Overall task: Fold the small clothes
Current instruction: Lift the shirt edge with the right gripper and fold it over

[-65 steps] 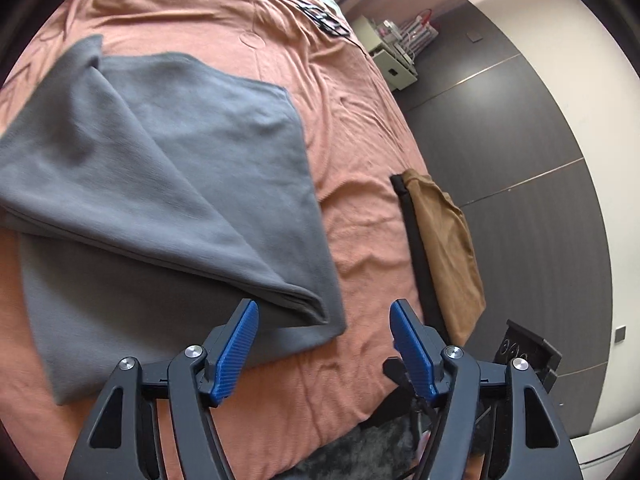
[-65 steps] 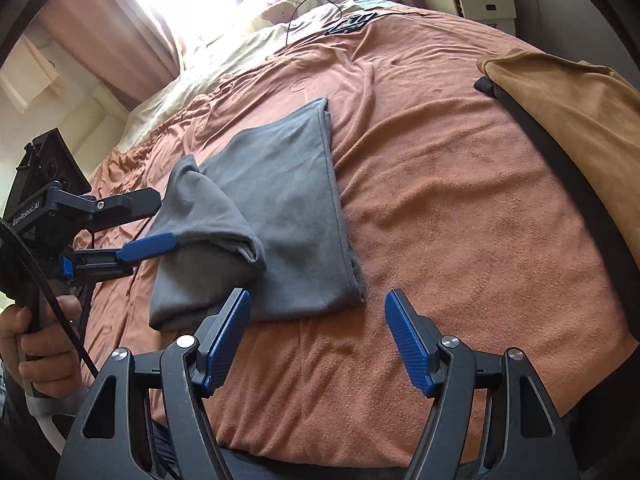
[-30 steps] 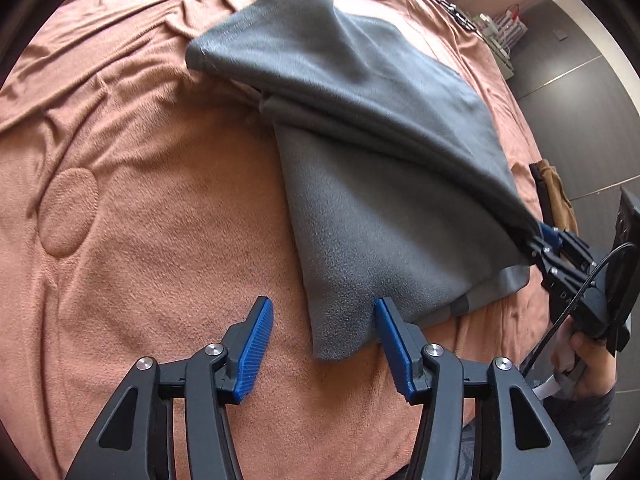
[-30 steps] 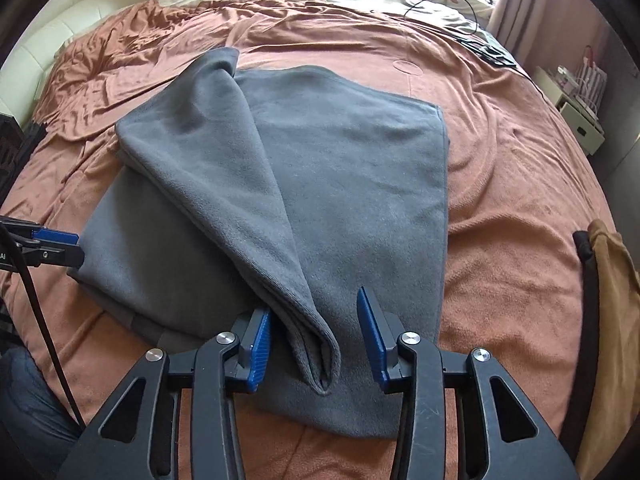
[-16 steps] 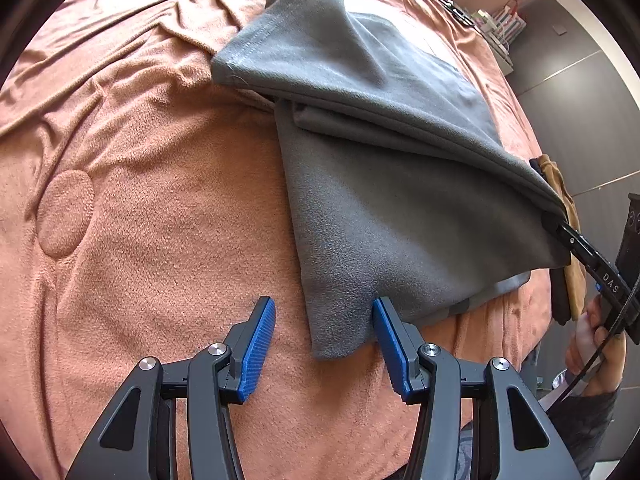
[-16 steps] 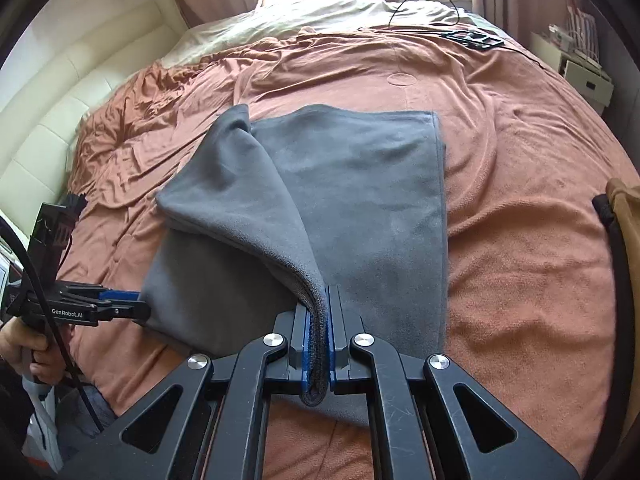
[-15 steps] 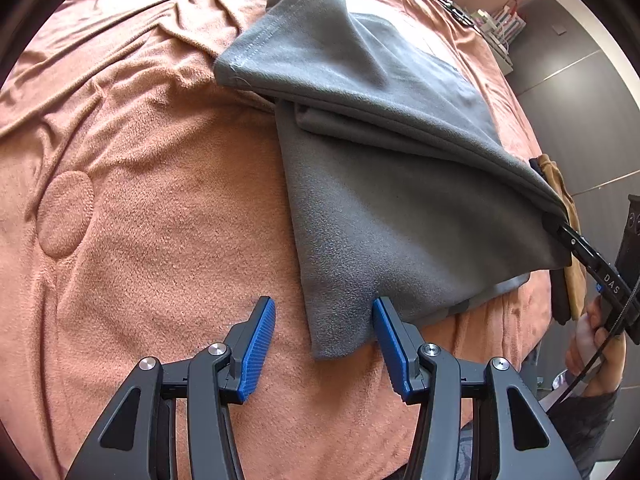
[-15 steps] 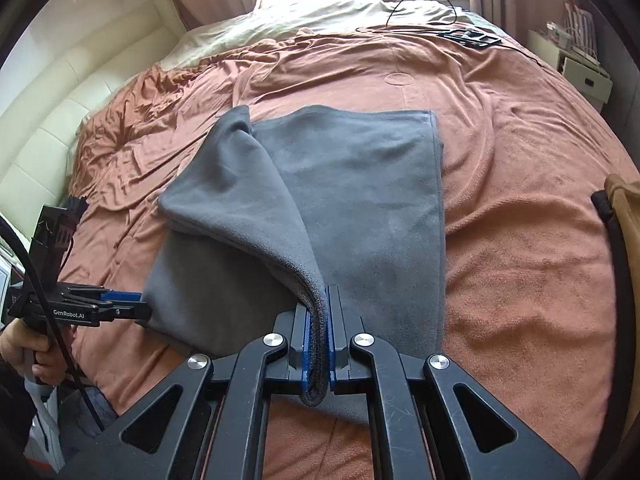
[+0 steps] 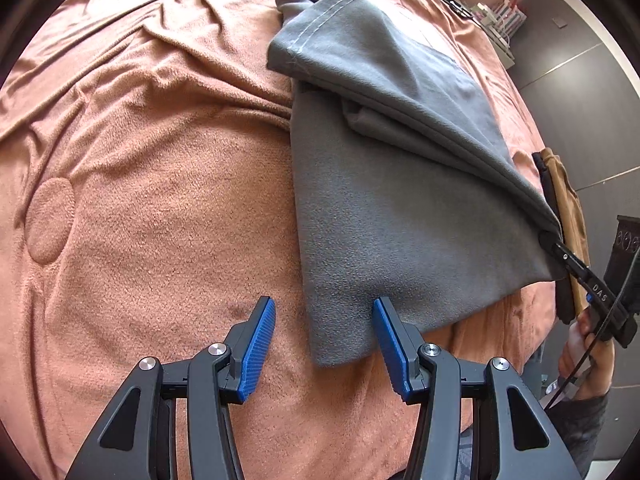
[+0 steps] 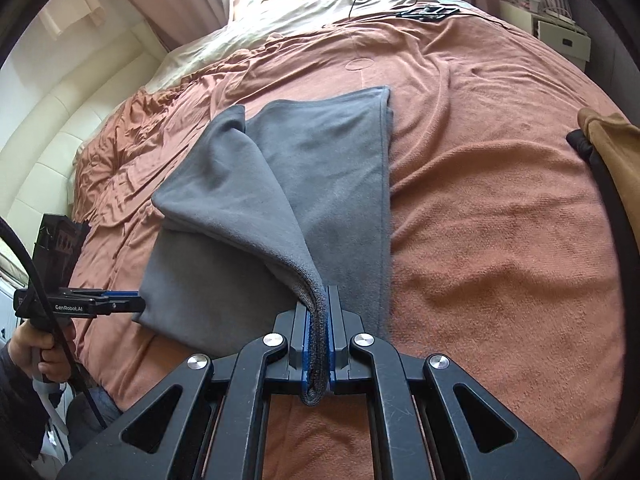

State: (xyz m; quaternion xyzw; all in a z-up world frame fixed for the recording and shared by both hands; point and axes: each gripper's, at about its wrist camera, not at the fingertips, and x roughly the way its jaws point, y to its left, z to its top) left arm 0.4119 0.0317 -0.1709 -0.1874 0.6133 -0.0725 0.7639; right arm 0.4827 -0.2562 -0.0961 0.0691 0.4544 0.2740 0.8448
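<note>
— While lying spread on the rust-brown bedspread (image 10: 500,208), sitting partly folded, the grey fleece garment (image 10: 328,184): one layer doubled over the rest, ridge running toward the near edge of the bed.

— Pinching that ridge's near corner, the right gripper (image 10: 318,344); blue pads pressed tight with fleece sandwiched between them. Probably gripping there to carry the top layer across for the next fold.

— And the left gripper (image 9: 322,350)?

— Hovering spread wide, straddling the other near corner of the garment (image 9: 340,336), right pad just touching the cloth, left pad over bare bedspread. Not yet closing. Likely lining up so both corners travel together and the fold edge stays straight.

— Anything else worth noting?

— Lying at the bed's right edge, well apart, a tan cloth (image 10: 612,148) beside a black strap. Showing at the frame edges, a hand gripping each tool's handle.
</note>
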